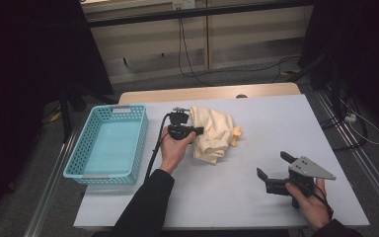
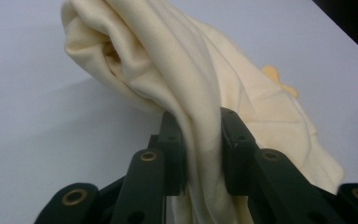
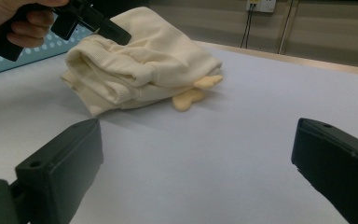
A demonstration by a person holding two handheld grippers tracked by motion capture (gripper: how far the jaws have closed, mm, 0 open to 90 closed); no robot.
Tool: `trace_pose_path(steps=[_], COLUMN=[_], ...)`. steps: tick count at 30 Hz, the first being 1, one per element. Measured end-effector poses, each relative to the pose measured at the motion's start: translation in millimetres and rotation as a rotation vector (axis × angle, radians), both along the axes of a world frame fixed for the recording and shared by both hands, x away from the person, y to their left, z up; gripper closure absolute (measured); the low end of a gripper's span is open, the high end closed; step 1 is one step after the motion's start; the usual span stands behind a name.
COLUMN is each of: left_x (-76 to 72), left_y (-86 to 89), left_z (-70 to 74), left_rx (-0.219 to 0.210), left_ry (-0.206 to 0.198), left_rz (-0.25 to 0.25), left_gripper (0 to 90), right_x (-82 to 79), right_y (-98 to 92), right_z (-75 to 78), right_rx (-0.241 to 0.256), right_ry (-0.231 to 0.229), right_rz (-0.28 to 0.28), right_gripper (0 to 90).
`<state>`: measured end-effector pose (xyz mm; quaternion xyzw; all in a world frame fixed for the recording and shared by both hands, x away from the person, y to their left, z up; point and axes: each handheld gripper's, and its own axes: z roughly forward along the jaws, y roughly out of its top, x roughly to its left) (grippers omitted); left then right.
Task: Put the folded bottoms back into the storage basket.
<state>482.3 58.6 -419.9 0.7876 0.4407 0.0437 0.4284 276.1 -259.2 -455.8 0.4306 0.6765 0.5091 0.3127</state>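
1. Nearest my high camera is my right tool (image 1: 272, 167), low on the desk (image 1: 276, 128); a hand grips its handle and its jaws stand wide apart with nothing between them.
2. In the right gripper view those two jaws rise from the bottom corners with bare desk (image 3: 242, 140) between them, and the cloth (image 3: 140, 60) lies well ahead of them, a little to the left.
3. My left tool (image 1: 197, 131) is clamped on the cloth (image 1: 211, 133); in the left gripper view a fold of the cloth (image 2: 191, 93) runs down between the two jaws, which press it from both sides.
4. The cloth is cream, bunched and folded over itself. Beyond the left tool's jaws it spreads across the desk, part of it lifted off the surface near the jaws.
5. A small yellow piece (image 1: 236, 133) sticks out from the cloth's far edge, on the side away from the left tool; in the right gripper view it (image 3: 191, 95) lies on the desk, touching the underside of the cloth.
6. A basket (image 1: 86, 163), turquoise and perforated, stands behind the left tool, on the side of the hand opposite the cloth, just beside the forearm's sleeve (image 1: 148, 202).
7. The two tools are well apart, with open desk between them.
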Motion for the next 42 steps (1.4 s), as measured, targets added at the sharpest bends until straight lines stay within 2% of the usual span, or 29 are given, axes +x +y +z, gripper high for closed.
trace_pose_path(steps=[13,21,29,42], left_x=[-4.7,-11.2,-12.2,-20.3], left_y=[7.3,12.3,20.9,34.5], left_z=[14.3,25.9,32.5,44.8], left_rx=[0.004,0.013,0.033,0.021], left_ry=[-0.035,-0.076,-0.083,-0.135], left_rz=[-0.029,-0.044,-0.047,-0.05], left_gripper=[73.7,73.8,74.0,74.2], right_x=[0.2,0.0,0.2,0.4], right_y=[-1.4,-0.6,-0.6,-0.1], right_z=[-0.4,-0.3,-0.4,-0.5], right_rx=[0.006,0.002,0.005,0.003], right_ry=[0.004,0.004,0.007,0.008], right_rz=[-0.005,-0.005,-0.002,-0.005], right_gripper=[1.6,1.6,1.6,1.6])
